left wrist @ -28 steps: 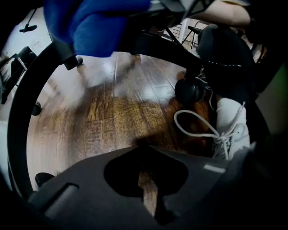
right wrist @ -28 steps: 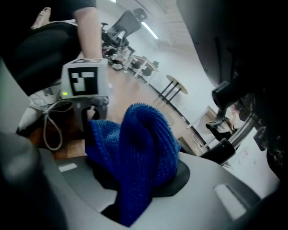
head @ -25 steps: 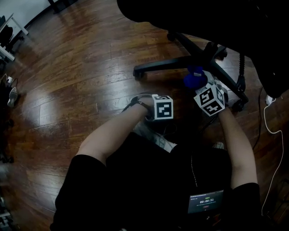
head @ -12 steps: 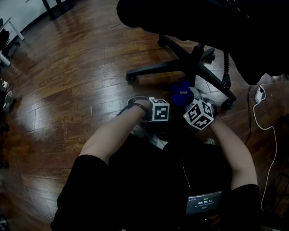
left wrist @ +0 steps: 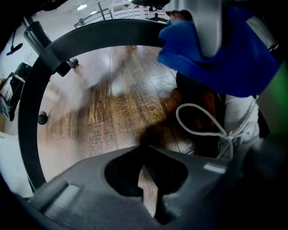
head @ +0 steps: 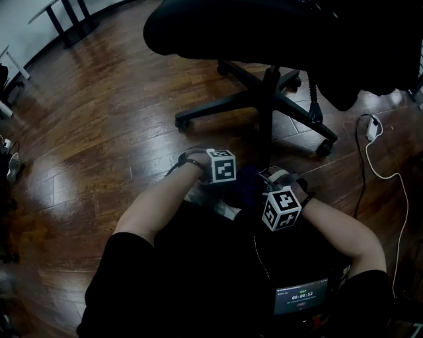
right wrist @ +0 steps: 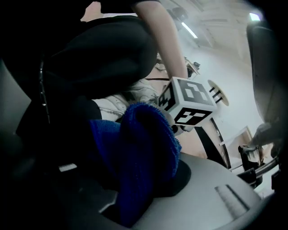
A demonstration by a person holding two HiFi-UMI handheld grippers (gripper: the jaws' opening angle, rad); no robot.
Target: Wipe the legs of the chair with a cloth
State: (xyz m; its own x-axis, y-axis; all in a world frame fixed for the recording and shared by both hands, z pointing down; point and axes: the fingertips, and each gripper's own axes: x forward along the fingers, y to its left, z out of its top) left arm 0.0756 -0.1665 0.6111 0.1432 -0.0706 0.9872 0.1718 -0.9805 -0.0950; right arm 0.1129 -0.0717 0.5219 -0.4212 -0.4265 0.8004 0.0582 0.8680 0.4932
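Observation:
The black office chair stands at the top of the head view, its legs [head: 218, 105] spreading from the centre column [head: 268, 99] over the wooden floor. My right gripper [right wrist: 144, 179] is shut on a blue cloth [right wrist: 148, 134], whose folds bulge out of the jaws. Its marker cube [head: 281, 208] sits close to my body, off the chair legs. The left gripper [left wrist: 146, 173] is shut and holds nothing, pointing down at the floor; its cube [head: 223, 165] is just left of the cloth [head: 248, 181]. In the left gripper view the cloth [left wrist: 216, 49] hangs at upper right.
A castor [head: 324, 148] ends the nearest right leg, another castor [head: 182, 123] the left one. A white cable [head: 380, 178] with an adapter [head: 370, 125] lies on the floor at right. My white laced shoe [left wrist: 238, 126] is beneath the grippers. Table legs [head: 66, 16] stand far left.
My right gripper has pulled the cloth back from the chair base toward my body, ending beside the left gripper. The left gripper has kept its place.

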